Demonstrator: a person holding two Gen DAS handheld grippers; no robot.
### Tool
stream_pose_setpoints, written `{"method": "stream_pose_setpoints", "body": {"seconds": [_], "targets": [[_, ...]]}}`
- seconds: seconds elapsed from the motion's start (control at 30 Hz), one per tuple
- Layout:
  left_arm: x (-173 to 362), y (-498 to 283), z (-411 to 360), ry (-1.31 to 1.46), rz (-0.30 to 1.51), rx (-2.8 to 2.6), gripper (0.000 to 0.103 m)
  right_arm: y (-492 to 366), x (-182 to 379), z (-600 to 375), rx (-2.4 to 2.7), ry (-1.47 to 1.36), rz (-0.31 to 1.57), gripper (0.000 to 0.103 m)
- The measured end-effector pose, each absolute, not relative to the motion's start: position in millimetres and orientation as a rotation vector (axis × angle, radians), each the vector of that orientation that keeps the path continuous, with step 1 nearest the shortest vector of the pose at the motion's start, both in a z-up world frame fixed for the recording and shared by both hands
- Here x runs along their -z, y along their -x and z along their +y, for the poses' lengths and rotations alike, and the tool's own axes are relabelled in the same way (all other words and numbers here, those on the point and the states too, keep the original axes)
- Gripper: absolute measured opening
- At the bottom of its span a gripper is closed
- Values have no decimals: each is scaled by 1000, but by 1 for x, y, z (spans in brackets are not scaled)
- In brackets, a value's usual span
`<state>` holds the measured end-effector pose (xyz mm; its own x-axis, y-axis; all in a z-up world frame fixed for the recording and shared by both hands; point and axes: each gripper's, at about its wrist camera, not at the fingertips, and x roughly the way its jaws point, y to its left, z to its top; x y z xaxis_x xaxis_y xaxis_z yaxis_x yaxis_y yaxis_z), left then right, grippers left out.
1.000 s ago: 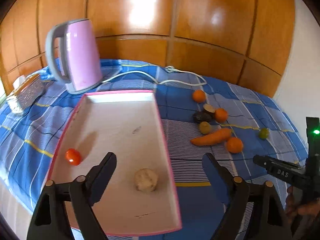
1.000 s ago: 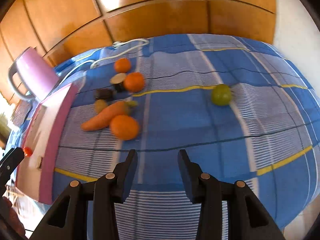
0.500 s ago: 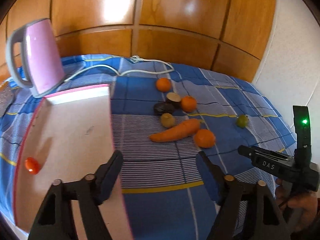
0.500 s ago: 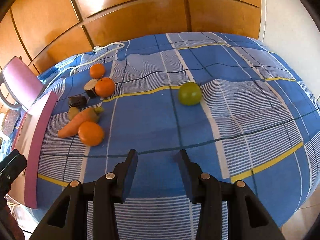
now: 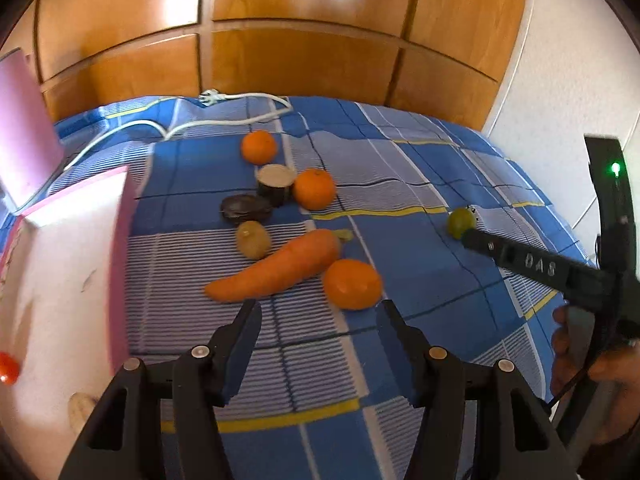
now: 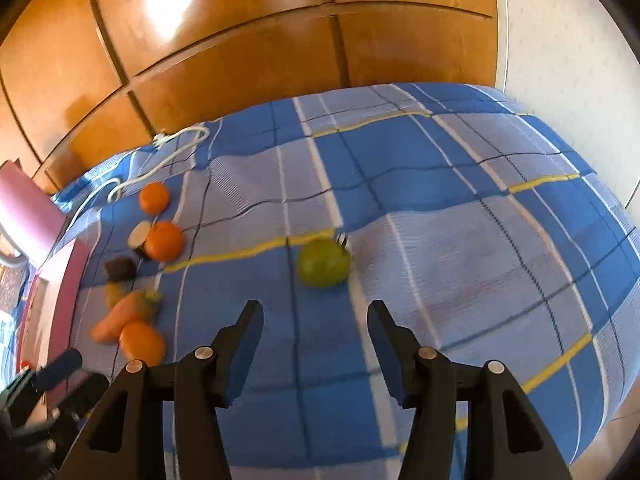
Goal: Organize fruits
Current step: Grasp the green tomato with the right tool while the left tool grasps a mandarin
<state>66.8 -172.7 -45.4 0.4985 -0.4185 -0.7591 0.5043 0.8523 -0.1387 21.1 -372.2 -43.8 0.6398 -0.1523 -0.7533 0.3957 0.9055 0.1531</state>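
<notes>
My left gripper [image 5: 318, 314] hangs just short of the nearest orange [image 5: 352, 284] and the carrot [image 5: 276, 268]; its jaws are closing with nothing between them. Behind lie a kiwi [image 5: 253, 239], a dark fruit [image 5: 246, 208], a cut brown piece [image 5: 276, 184] and two more oranges [image 5: 314, 189]. My right gripper [image 6: 314, 318] is just short of the green fruit [image 6: 323, 262]; its jaws are opening and hold nothing. The pink-rimmed white tray [image 5: 60, 264] at left holds a small red tomato [image 5: 7, 367] and a pale lump [image 5: 82, 408].
A pink kettle [image 5: 22, 132] stands at the far left with its white cord [image 5: 192, 126] lying across the blue checked cloth [image 5: 400, 184]. Wooden panels [image 5: 300, 40] back the surface and a white wall is at right. A hand [image 5: 576, 344] holds the right gripper.
The left gripper swung right from over the tray to the fruit cluster while its jaws narrowed. The right gripper moved closer to the green fruit and its jaws widened.
</notes>
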Motion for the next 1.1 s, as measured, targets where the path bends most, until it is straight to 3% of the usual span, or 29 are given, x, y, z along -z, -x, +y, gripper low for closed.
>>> {"method": "stream_pose_setpoints", "body": {"seconds": [0.47, 0.53, 0.57, 0.6, 0.63, 1.1], "targets": [[72, -90, -205, -104, 937, 577, 61, -67, 60, -387, 328, -254, 856, 55], [74, -86, -205, -110, 918, 576, 61, -68, 60, -386, 327, -242, 852, 45], [75, -84, -206, -125, 909, 572, 56, -68, 61, -385, 332, -225, 851, 42], [75, -84, -206, -129, 904, 574, 42, -68, 61, -384, 341, -207, 853, 37], [75, -83, -204, -118, 903, 585, 40, -69, 61, -383, 343, -194, 855, 35], [72, -67, -161, -40, 918, 561, 40, -51, 58, -355, 170, -283, 857, 34]]}}
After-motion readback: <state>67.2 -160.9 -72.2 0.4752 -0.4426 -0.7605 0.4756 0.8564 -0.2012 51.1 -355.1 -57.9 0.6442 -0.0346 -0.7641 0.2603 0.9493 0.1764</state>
